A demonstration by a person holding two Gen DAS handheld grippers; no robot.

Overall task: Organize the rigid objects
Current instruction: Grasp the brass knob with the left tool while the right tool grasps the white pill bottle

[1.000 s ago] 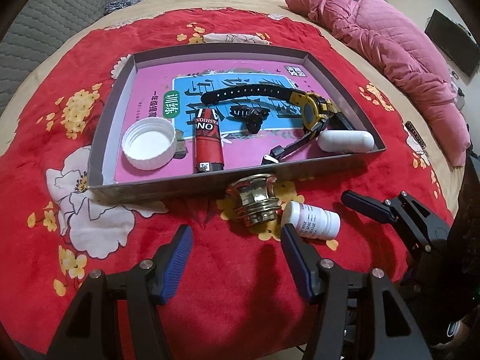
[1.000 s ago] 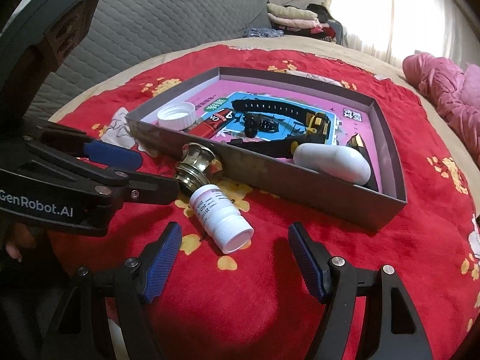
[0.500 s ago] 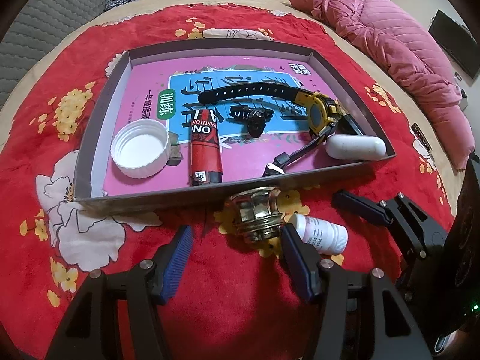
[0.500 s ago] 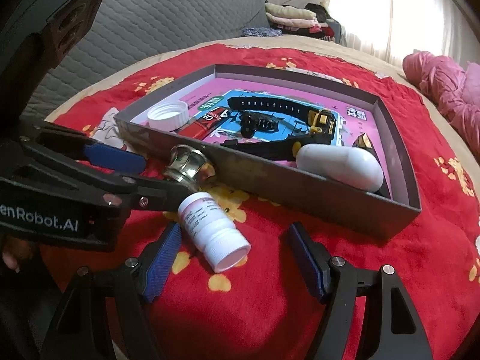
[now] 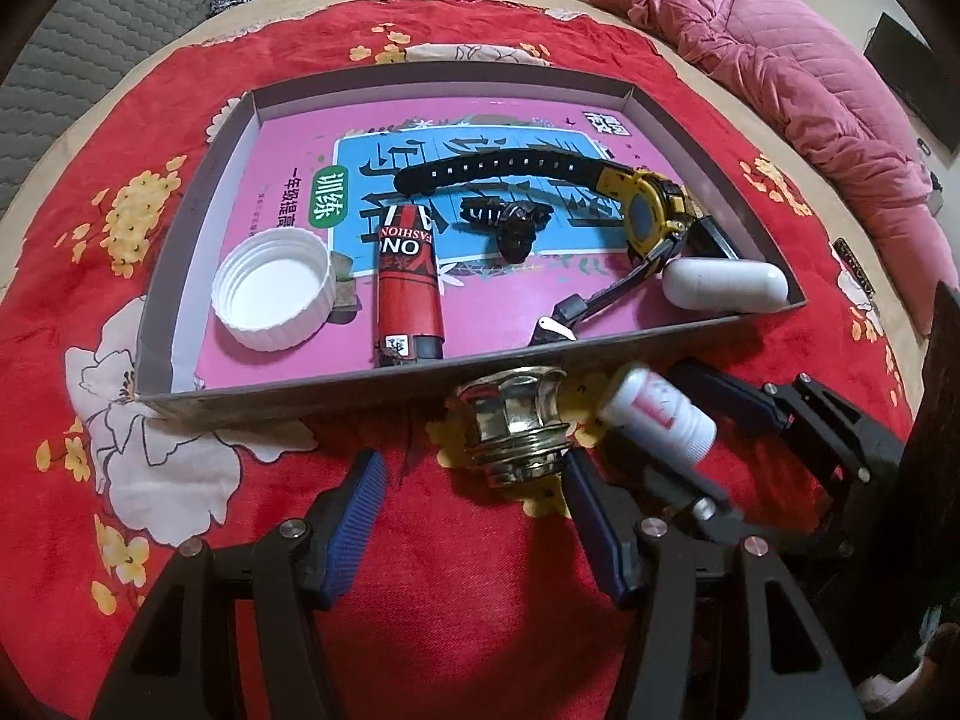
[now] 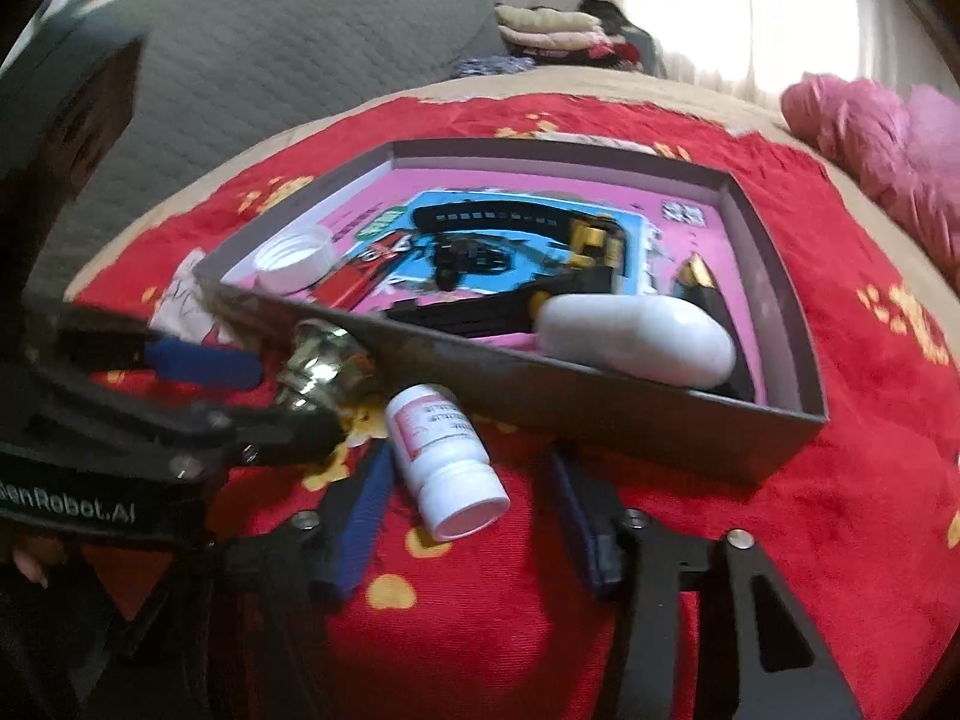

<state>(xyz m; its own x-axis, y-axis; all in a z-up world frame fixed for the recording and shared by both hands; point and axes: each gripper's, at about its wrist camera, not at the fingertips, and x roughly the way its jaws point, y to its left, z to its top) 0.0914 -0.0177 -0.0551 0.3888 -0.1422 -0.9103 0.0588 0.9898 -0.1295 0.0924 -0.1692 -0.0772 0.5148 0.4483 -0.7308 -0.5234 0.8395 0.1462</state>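
- My left fingers (image 5: 468,516) are spread wide and hold nothing; a brass knob (image 5: 519,423) stands on the red cloth (image 5: 180,90) between their tips, just outside the near wall of the box (image 5: 270,402).
- My right fingers (image 6: 465,516) are also spread and empty, one on each side of a white pill bottle (image 6: 441,459) lying on its side, cap toward me.
- The knob looks like solid metal: I judge it heavy, hard and slick. The waist below its flared top seems the safest place to pinch.
- The bottle looks like light, stiff plastic that may roll; I would take it across its straight body, not the cap.
- The box already holds a white lid (image 5: 273,294), a red lighter (image 5: 408,294), a black-and-yellow watch (image 5: 648,219), a small black clip (image 5: 510,222) and a white capsule-shaped case (image 5: 723,282).
- The box wall stands between both things and the tray floor, so each must be lifted over it. My two grippers sit close together and could collide.
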